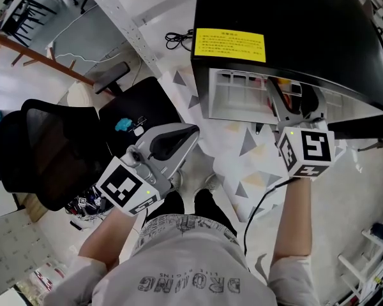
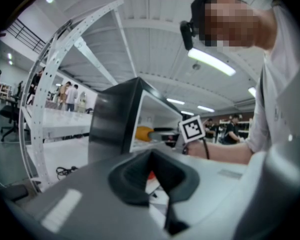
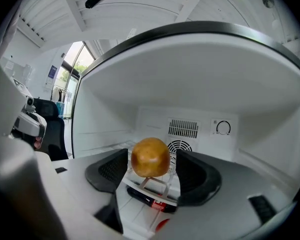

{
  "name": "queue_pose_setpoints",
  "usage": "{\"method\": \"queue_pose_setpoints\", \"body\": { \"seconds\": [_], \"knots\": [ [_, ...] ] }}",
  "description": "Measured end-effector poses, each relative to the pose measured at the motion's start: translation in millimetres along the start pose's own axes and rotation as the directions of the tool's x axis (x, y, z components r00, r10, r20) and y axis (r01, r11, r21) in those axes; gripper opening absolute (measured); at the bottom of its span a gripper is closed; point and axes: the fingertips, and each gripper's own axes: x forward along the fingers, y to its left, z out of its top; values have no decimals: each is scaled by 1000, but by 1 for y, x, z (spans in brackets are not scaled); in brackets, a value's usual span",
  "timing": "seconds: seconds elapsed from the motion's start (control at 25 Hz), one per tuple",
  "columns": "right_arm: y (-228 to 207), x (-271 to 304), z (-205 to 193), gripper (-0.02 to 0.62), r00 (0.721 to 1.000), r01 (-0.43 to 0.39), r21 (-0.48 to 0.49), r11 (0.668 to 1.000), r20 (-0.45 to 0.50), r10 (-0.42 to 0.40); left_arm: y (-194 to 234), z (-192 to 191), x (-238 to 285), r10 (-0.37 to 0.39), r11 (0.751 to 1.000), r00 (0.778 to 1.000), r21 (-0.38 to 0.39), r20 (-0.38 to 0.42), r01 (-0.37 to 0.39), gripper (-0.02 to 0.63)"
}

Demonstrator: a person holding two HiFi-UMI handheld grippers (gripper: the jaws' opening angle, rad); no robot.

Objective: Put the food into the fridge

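A round golden-brown food [image 3: 150,156] rests on the front edge of a white shelf [image 3: 155,188] inside the black mini fridge [image 1: 287,18]. My right gripper [image 3: 151,170] reaches into the white interior [image 3: 190,84] and is open. Its pads [image 3: 110,170] flank the food with a small gap on each side. In the head view the right gripper [image 1: 282,94] is at the fridge opening. My left gripper [image 1: 191,131] is shut on nothing and held back near the person's body. From the left gripper [image 2: 152,173] view the food [image 2: 144,133] shows orange inside the fridge [image 2: 112,126].
A dark bottle with a red label [image 3: 149,200] lies under the shelf. A black office chair [image 1: 45,152] stands at the left. A perforated metal beam [image 1: 124,21] and a black cable [image 1: 179,40] are by the fridge. A patterned mat [image 1: 255,148] lies in front.
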Motion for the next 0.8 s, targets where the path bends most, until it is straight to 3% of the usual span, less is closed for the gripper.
{"method": "queue_pose_setpoints", "body": {
  "seconds": [0.56, 0.64, 0.8],
  "knots": [
    [21, -57, 8, 271, 998, 54, 66, 996, 28, -56, -15, 7, -23, -86, 996, 996, 33, 7, 85, 6],
    [28, -65, 8, 222, 998, 61, 77, 995, 30, -64, -16, 7, -29, -98, 995, 995, 37, 7, 97, 6],
    [42, -80, 12, 196, 997, 69, 102, 992, 35, -73, -19, 11, -40, -122, 991, 992, 48, 13, 121, 6]
  ]
}}
